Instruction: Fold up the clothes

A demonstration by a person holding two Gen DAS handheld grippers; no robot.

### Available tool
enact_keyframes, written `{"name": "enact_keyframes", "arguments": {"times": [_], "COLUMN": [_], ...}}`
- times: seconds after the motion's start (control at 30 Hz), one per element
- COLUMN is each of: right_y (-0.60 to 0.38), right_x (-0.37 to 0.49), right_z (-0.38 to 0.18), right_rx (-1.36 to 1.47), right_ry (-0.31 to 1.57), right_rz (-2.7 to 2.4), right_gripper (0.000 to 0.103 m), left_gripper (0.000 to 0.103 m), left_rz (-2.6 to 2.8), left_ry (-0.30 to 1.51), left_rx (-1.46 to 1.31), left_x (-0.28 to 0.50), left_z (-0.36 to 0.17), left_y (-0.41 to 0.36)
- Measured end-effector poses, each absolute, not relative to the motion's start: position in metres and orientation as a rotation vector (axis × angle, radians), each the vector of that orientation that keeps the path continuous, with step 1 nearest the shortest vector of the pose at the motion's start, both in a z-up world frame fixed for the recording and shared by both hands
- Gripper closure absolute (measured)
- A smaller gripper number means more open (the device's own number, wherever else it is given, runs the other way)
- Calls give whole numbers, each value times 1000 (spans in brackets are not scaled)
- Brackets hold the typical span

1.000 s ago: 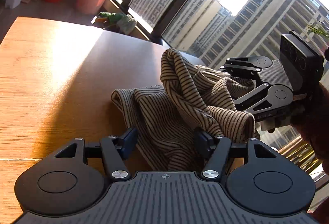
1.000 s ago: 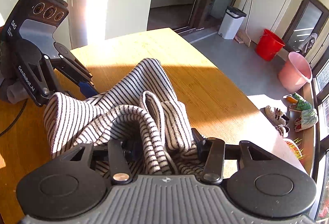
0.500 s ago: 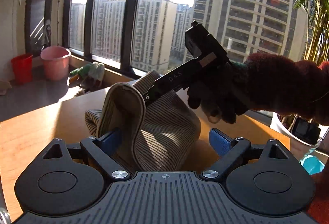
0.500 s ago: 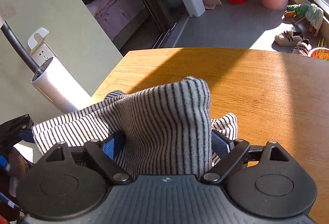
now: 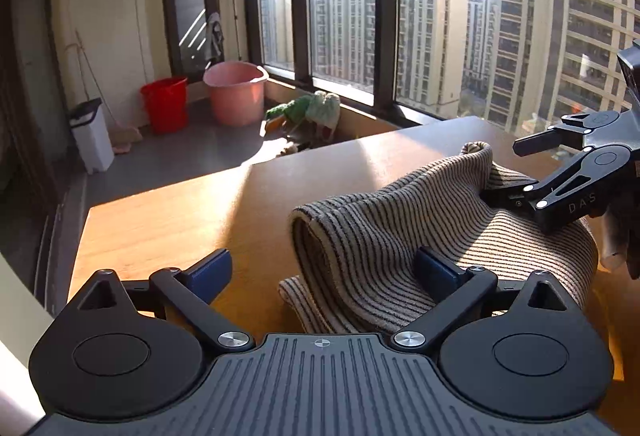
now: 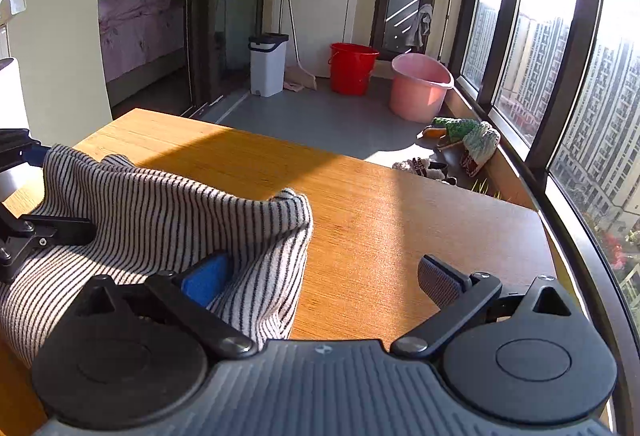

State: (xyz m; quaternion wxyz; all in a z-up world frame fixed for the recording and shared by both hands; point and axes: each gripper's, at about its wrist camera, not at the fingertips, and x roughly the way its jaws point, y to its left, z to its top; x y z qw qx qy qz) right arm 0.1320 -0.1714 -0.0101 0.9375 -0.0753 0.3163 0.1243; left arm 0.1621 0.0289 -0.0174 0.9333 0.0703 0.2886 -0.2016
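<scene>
Both hand-held grippers are opening, nothing pinched: left hand-held gripper, right hand-held gripper flank the striped garment (lengthwise between them) on the tabletop.

Each wrist camera rides close behind its own fingers, angled down across the table. Both views share the striped garment and pink bucket.

Both grippers' fingers opening, let go of striped garment; now slumped on table.
</scene>
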Motion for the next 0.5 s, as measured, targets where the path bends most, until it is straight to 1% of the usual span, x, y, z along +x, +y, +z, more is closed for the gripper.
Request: {"name": "enact_keyframes", "arguments": {"times": [0.07, 0.17, 0.23, 0.33, 0.4, 0.5], "right_y": [-178, -186, -188, -188, -190, -195], "right_x": [141, 140, 137, 134, 133, 126], "right_z": [-15, -17, -18, -21, -23, -18], "right_rx": [-62, -11, -5, 2, 37, 77], "right_ry": [665, 670, 663, 651, 651, 644], "right_rz": [260, 260, 254, 236, 227, 222], "right_gripper": [1, 1, 1, 0, 0, 0], "left_gripper": [2, 2, 6, 9, 10, 19], "left_rz": [-405, -388, -395, -521, -611, -701], "left_ry": [610, 592, 544, 444, 415, 443], "left_rx": [125, 146, 152, 140, 176, 303], "left_x": [164, 163, 153, 134, 126, 135], "left_z": [-14, -1, 15, 45, 54, 39], "left_y": [34, 41, 42, 36, 22, -13]}}
